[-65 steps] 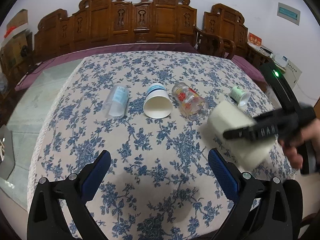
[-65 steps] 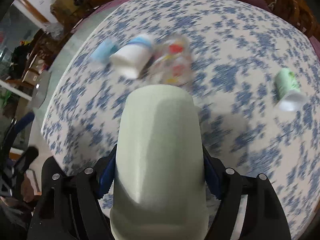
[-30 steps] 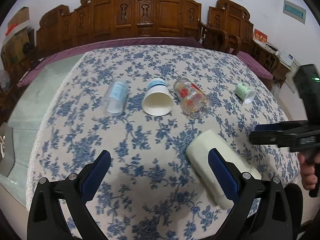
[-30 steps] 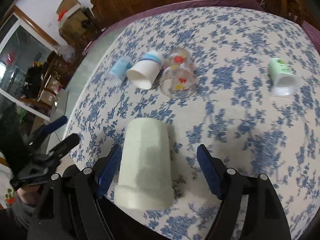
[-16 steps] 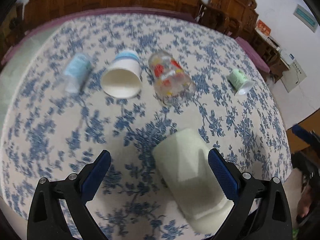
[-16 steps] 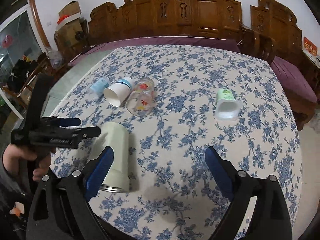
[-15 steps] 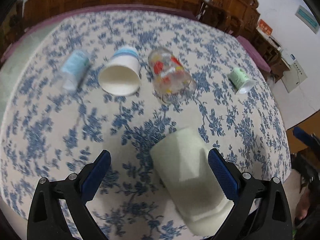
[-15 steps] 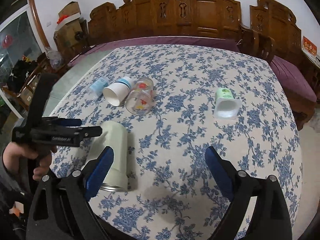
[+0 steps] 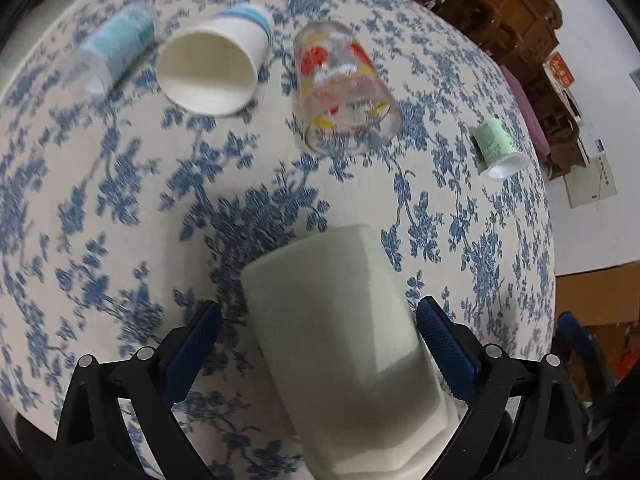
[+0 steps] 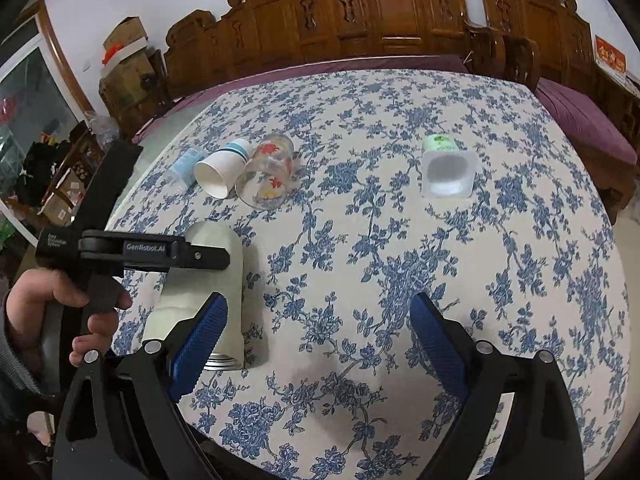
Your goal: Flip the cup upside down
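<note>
Matt pale cup (image 9: 340,332) with a metal rim; printed cloth covers the worktop (image 10: 400,240); clear glossy glass tumbler (image 9: 344,88); carved polished wooden chairs (image 10: 400,12).

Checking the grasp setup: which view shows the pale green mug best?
The left wrist view: the mug fills the centre, lying on its side between the open fingers of the left hand-held gripper, its closed base facing the camera. The right wrist view shows it smaller at the left, partly hidden, with its metal rim visible.

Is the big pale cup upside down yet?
Not yet. The pale green cup lies on its side on the tablecloth. The open left gripper straddles it; the right gripper holds nothing. Gripping, turning and setting it mouth-down remain.
</note>
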`<move>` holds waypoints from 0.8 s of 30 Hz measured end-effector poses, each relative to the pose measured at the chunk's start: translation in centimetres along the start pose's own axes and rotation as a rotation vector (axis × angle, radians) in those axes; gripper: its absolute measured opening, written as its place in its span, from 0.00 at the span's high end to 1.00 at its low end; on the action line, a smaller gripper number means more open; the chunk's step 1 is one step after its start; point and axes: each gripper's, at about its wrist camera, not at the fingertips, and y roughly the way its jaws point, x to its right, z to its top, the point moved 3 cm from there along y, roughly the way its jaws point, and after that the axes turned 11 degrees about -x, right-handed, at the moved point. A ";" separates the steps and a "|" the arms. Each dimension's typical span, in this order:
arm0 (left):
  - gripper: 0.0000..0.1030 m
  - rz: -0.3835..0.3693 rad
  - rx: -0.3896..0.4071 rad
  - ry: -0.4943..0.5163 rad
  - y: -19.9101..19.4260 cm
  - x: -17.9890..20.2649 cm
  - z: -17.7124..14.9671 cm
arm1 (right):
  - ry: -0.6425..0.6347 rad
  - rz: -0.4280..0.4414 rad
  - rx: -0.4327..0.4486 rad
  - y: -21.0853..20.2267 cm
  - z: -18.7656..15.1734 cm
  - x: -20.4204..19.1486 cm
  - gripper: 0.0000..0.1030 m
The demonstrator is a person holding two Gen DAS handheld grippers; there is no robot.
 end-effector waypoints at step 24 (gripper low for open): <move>0.31 0.126 0.172 0.207 -6.9 3.3 -0.9 | 0.029 0.020 -0.005 0.1 -1.4 0.4 0.09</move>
